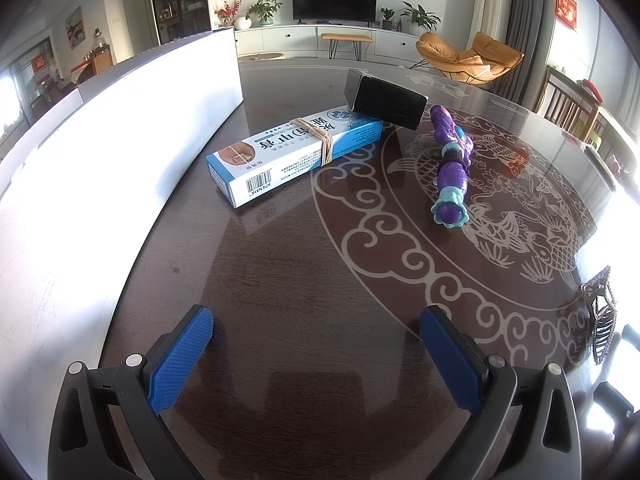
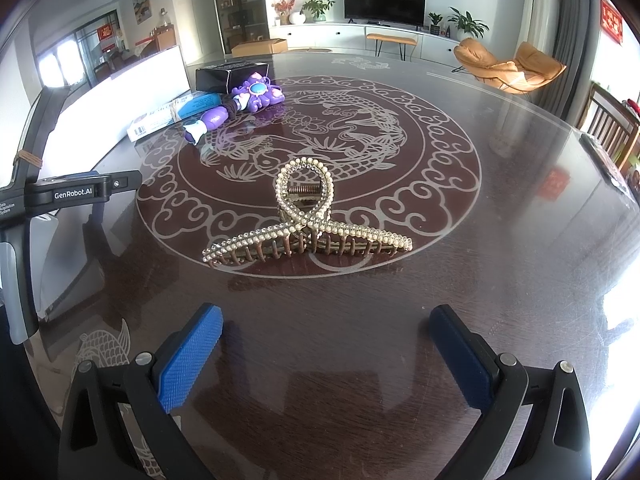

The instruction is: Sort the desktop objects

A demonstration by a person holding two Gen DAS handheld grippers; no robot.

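A blue-and-white carton [image 1: 288,156] bound with rubber bands lies ahead of my left gripper [image 1: 316,332], which is open and empty. A black box [image 1: 386,100] rests against the carton's far end. A purple toy wand [image 1: 452,168] lies to the right. In the right wrist view a pearl hair claw [image 2: 308,220] stands just ahead of my right gripper [image 2: 326,332], open and empty. The carton [image 2: 176,114], black box [image 2: 228,76] and wand [image 2: 240,104] sit far left there. The claw [image 1: 602,320] shows at the left view's right edge.
A long white tray wall [image 1: 120,152] runs along the left of the dark patterned table [image 1: 300,280]; the same white tray [image 2: 132,96] appears in the right view. The left gripper's black body [image 2: 60,196] juts in at the right view's left edge. Chairs stand at the right.
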